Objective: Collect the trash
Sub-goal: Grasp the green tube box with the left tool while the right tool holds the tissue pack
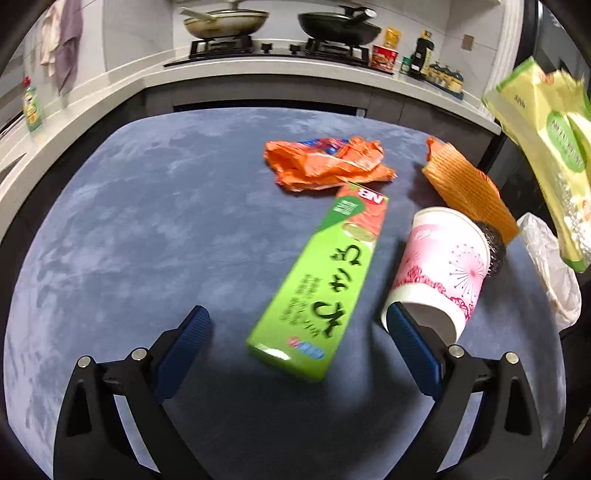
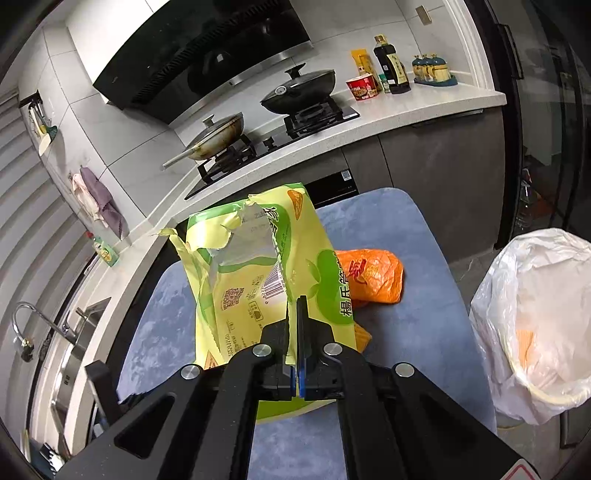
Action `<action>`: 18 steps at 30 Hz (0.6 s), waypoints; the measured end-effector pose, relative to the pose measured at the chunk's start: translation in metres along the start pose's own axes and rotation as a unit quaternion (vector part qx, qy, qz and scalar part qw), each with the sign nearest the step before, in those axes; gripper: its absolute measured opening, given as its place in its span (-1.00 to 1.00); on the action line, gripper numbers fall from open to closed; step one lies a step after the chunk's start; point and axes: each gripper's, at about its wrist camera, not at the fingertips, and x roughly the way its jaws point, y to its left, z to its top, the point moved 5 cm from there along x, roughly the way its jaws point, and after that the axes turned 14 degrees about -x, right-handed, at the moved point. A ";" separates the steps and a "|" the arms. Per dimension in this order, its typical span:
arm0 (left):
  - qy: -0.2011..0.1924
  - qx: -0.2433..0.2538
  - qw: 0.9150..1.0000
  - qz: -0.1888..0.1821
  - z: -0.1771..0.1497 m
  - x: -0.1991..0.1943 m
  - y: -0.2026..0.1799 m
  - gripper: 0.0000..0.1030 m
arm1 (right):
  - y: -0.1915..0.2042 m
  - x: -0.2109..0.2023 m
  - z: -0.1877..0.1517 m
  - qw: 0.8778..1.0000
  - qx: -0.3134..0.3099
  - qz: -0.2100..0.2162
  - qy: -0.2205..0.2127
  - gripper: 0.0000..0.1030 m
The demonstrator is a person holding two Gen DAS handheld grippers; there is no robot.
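Observation:
My right gripper is shut on a torn yellow-green snack bag and holds it above the blue table; the bag also hangs at the right edge of the left wrist view. My left gripper is open and empty, low over the table, with a green box lying between its fingers and a tipped pink paper cup by the right finger. An orange wrapper and an orange mesh sleeve lie farther back. A bin lined with a white bag stands right of the table.
A kitchen counter with a gas stove, two pans and bottles runs behind the table. A sink with a tap is at the left. A dark steel scourer lies behind the cup.

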 end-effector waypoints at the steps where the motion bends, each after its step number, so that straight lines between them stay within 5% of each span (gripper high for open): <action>1: 0.001 0.003 1.000 0.001 0.000 0.003 -0.003 0.78 | 0.000 0.000 -0.001 1.000 0.002 0.002 0.001 -0.98; 7: -0.004 0.016 1.000 0.013 0.001 0.016 -0.011 0.64 | -0.001 -0.003 -0.006 1.000 0.006 0.004 0.003 -0.97; 13: -0.001 0.025 1.000 0.008 0.005 0.018 -0.015 -0.11 | -0.003 -0.002 -0.015 1.000 0.013 0.008 0.011 -0.97; 18: -0.018 0.026 0.999 0.004 0.004 -0.002 -0.017 -0.23 | -0.008 -0.007 -0.020 1.000 0.017 0.006 0.012 -0.97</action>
